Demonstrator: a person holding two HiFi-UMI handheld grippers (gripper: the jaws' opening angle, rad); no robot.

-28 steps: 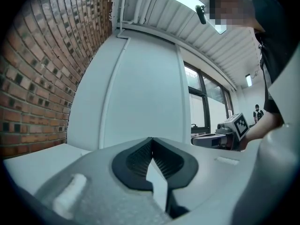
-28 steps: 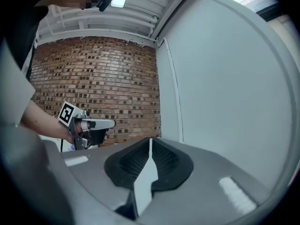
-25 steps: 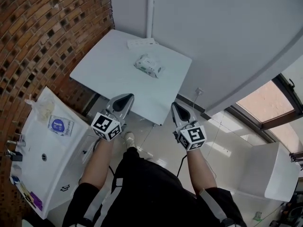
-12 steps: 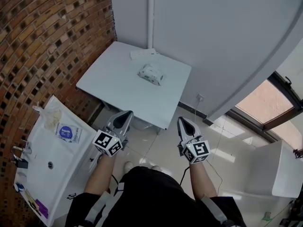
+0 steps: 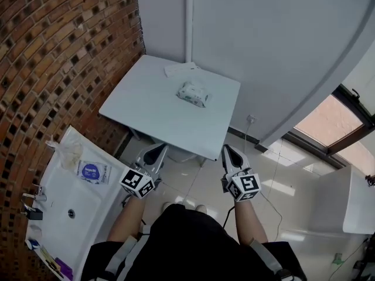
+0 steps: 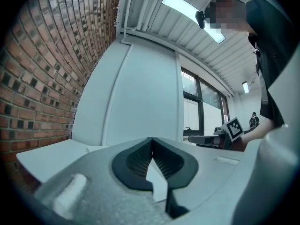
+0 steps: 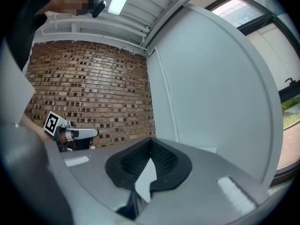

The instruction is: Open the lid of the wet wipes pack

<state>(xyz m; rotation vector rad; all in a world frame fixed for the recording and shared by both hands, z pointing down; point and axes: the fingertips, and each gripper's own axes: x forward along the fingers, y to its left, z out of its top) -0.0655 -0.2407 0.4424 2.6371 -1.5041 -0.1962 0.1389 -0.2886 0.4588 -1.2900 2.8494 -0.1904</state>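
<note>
1. Presently both grippers sit short of the table (image 5: 146, 107), over the floor (image 5: 275, 174), and point level toward it. The left gripper (image 5: 158, 151) and right gripper (image 5: 228, 152) are each clenched pad to pad, with nothing between the jaws.
2. The wet wipes pack (image 5: 193, 93) lies on the tabletop well ahead of both sets of jaws, about midway between the lines they point along. It is too small here to tell whether its lid is up or down.
3. Step in hand, as a judgement: the scene fits a walk-in toward a pack with its lid down. It equally fits a stand-off from a pack whose lid is already lifted. Nothing in view settles which.
4. Next move: none can be named until the lid is read, and a nearer look at the pack's top would decide it. Clenched jaws can grip nothing as they stand.
5. Edges: the table's near edge runs just ahead of the tips, with its near corner between the two grippers.
6. Room:
   - Bare tabletop lies between that edge and the pack.
   - A flat white thing (image 5: 180, 69) lies beyond the pack.
   - The brick wall (image 5: 58, 69) stands left of the left jaws.
   - A white sink unit (image 5: 64, 215) sits left and behind.
   - Open floor lies right of the right jaws
</note>
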